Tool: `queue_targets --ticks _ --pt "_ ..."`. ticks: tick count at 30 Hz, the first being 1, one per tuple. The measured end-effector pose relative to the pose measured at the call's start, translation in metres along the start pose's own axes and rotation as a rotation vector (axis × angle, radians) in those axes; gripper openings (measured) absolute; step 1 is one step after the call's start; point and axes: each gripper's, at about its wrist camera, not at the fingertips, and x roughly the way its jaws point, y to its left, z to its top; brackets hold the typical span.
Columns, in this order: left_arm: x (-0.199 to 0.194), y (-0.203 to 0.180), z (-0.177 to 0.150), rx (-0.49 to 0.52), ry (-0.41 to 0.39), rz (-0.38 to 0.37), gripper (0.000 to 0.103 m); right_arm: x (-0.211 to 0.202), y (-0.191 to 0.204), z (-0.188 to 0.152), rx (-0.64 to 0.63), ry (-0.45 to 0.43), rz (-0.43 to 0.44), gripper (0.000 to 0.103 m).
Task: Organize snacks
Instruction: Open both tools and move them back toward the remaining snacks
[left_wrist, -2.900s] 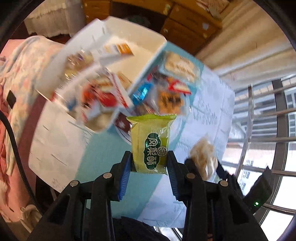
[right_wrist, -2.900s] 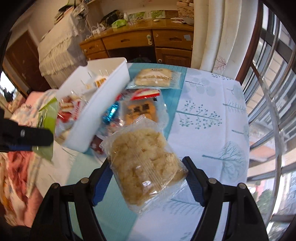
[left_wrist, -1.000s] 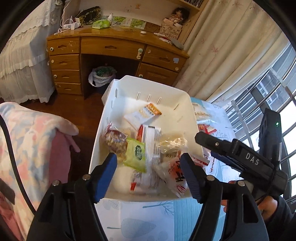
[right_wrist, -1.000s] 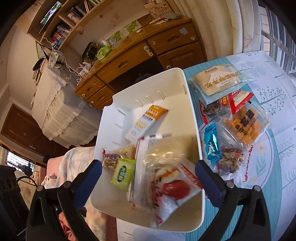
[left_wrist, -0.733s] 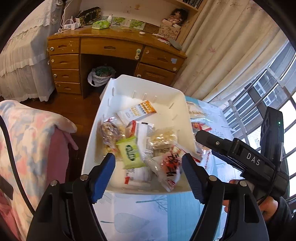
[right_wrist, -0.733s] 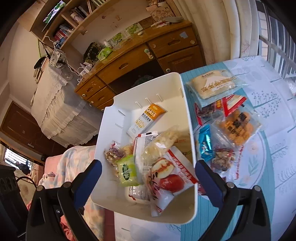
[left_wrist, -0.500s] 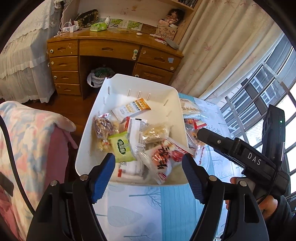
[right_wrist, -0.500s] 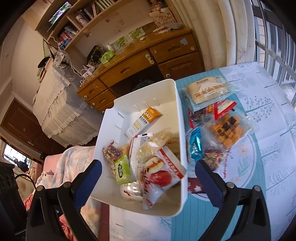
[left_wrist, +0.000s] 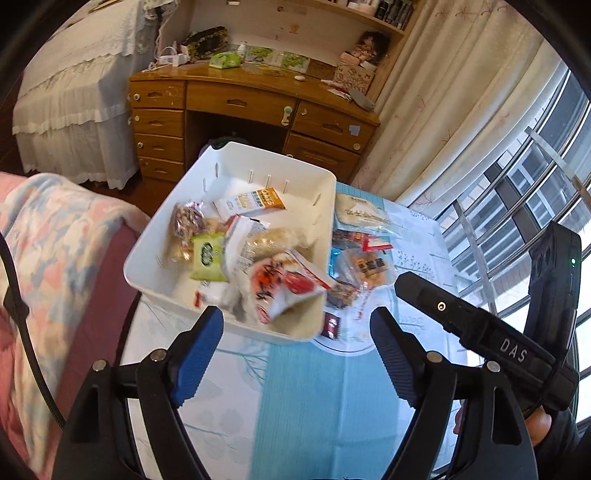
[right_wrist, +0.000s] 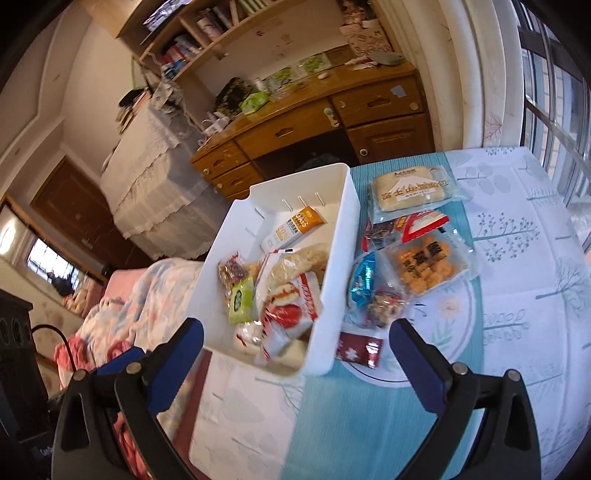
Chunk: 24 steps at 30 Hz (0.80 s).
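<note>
Left wrist view: my left gripper is empty, its jaws just spreading, so I should reach slowly for the loose snacks beside the bin.

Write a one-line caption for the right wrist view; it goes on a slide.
Open right hand-held gripper above a white plastic bin of snack packets, more packets beside it.

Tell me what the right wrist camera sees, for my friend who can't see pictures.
A white bin full of snack packets sits on a blue and white tablecloth, with more packets lying loose on the cloth to its right. The right gripper is open and empty in front of them, and a wooden desk stands behind.
</note>
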Motion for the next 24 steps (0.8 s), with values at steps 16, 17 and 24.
queue_targets --ticks 16,17,24 --pt "0.006 -0.071 -0.057 -0.132 0.023 0.062 0.085 -0.058 -0.060 -0.003 -0.136 -0.031 -0.070 0.101" --pt "0.009 -0.073 -0.059 -0.135 0.037 0.064 0.085 -0.059 -0.064 -0.003 -0.139 -0.027 -0.082 0.101" --pt "0.041 -0.083 -0.063 -0.170 0.137 0.079 0.085 -0.057 -0.088 -0.003 -0.151 0.006 -0.119 0.101"
